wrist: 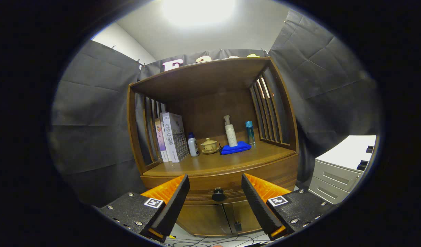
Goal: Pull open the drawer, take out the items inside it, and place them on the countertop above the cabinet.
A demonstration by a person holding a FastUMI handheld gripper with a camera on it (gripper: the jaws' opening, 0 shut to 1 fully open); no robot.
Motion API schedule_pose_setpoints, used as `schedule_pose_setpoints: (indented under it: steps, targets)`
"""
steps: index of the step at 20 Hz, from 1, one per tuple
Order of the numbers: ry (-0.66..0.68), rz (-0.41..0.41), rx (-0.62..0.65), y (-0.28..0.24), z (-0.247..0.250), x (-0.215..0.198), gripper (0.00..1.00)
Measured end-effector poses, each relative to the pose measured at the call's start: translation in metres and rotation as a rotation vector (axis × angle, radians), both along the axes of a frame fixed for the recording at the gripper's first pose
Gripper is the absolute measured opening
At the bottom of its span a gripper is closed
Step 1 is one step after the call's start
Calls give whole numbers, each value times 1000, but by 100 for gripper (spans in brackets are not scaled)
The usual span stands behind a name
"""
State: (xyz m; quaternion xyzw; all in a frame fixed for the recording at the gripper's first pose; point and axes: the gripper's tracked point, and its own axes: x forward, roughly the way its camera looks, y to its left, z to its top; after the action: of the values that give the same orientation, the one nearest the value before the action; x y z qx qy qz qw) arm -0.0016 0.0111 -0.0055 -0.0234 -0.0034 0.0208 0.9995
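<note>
Fingers of your gripper gape wide at lower centre, holding nothing. Drawer looks shut; its knob sits between them.

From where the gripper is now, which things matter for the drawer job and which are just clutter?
For the job:
- drawer, shut
- drawer knob, between the open fingers of the gripper
- countertop

Just lying about:
- books
- white bottle
- lidded cup
- pump bottle on blue cloth
- blue bottle
- grey cabinet
</note>
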Motion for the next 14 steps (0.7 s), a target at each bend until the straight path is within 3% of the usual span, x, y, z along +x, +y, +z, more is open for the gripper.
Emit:
schedule_pose_setpoints:
  steps: [8, 14]
  targets:
    - [3, 40, -47, 12, -2, 9, 95]
    - [-5, 36, -38, 11, -1, 40, 95]
